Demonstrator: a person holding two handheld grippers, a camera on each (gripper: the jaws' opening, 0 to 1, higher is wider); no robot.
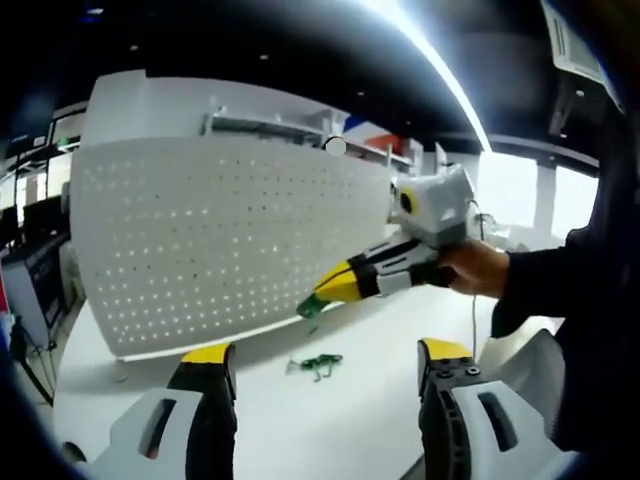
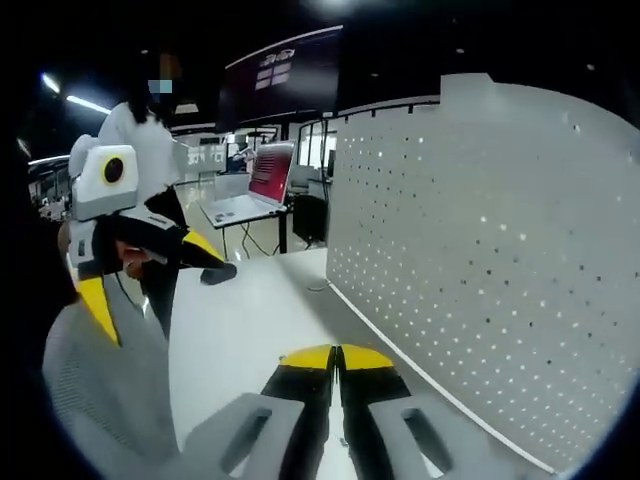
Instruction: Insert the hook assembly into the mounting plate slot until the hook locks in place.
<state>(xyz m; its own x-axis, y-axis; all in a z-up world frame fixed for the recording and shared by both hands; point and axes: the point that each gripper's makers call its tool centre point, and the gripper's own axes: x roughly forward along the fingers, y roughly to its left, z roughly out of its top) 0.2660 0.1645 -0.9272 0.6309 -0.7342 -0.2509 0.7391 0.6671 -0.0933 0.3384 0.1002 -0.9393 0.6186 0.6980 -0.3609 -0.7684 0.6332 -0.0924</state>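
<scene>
my left gripper point(image 1: 325, 365) hangs spread above the white table point(image 1: 380, 400), a green hook point(image 1: 316, 365) lying between its jaws. my right gripper point(image 2: 336, 357), pressed together, seems to pinch another green hook point(image 1: 309, 306) near the perforated mounting plate point(image 1: 220, 240).

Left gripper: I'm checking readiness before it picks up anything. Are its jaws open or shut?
Open. The left gripper has yellow-tipped jaws standing wide apart, with bare white table between them.

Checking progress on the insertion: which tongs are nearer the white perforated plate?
Right. The right tongs, holding a green hook, are at the lower edge of the plate; the left tongs hang back over the table.
</scene>
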